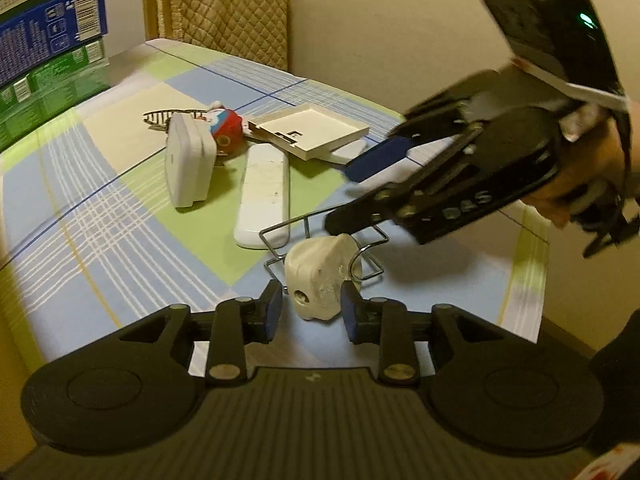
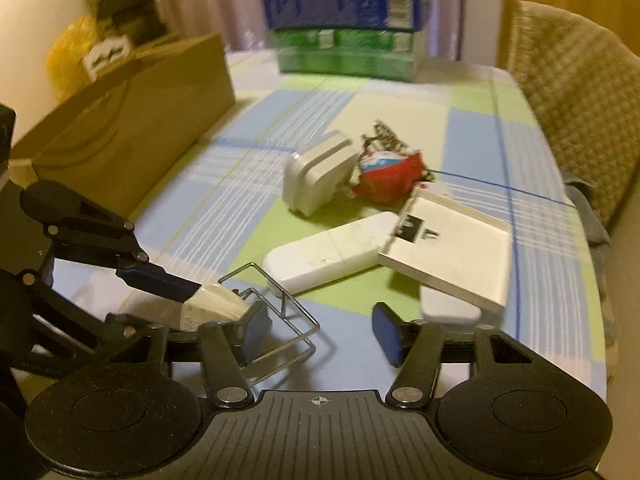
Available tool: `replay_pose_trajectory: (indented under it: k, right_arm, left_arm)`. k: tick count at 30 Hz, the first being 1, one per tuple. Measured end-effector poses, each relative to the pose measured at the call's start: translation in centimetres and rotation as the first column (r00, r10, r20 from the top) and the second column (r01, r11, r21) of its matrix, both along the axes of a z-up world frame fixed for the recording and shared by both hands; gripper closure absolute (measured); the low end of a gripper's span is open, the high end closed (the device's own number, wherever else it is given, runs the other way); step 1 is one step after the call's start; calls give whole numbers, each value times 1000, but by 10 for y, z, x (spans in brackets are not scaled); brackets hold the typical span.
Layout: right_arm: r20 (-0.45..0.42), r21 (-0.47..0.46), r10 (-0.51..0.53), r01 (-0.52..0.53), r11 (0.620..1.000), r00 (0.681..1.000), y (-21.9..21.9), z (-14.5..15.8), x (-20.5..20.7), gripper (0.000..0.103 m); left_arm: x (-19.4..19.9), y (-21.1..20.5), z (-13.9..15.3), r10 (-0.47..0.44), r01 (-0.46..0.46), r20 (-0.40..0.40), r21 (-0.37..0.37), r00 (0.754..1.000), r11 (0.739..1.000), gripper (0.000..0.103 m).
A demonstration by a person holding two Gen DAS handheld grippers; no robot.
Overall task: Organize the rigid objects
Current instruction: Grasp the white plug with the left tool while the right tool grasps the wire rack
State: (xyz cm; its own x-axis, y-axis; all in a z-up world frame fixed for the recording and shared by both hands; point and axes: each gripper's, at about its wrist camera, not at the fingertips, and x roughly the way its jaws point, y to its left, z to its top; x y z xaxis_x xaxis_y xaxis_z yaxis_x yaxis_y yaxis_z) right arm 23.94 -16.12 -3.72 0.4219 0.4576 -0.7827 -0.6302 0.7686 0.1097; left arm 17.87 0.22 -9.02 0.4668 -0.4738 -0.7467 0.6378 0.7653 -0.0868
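Note:
A lumpy white plastic piece [image 1: 320,276] rests on a small wire rack [image 1: 372,240] on the checked tablecloth. My left gripper [image 1: 312,312] stands open around it: the right pad touches it, the left pad shows a small gap. In the right wrist view one left-gripper finger [image 2: 160,280] meets the same piece [image 2: 216,304]. My right gripper [image 2: 320,338] is open low over the wire rack [image 2: 292,320], and its lower fingertip [image 1: 340,220] hovers just above the piece. Behind lie a long white bar [image 1: 264,196], a white square case [image 1: 186,164], a red egg toy [image 1: 226,126] and a shallow white tray [image 1: 316,128].
A second wire piece [image 1: 160,116] lies behind the case. Green and blue boxes [image 1: 48,80] are stacked at the table's left side, with a cardboard box [image 2: 132,128] near them. A quilt-covered chair [image 1: 228,8] stands at the far end. The table edge [image 1: 532,280] runs close on the right.

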Motion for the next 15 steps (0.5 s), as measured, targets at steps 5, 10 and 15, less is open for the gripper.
replay_pose_trajectory:
  k: [5,10,15]
  right_arm:
    - [-41,4,-5,6,1000,999,1,-6,2,94]
    - [-26,22,-95,95,995,995,-13,2,-7,96]
    - [4,11,-212,212,977,977,-31,12,-10,103]
  left_arm:
    - [1,-3,-4,-17,18,6,-9,1000,1000,73]
    - [-3,-3,1,-48,49,20,-9,999,999,84]
    - [-7,-2,2,-55,55,16,4,998,998,85]
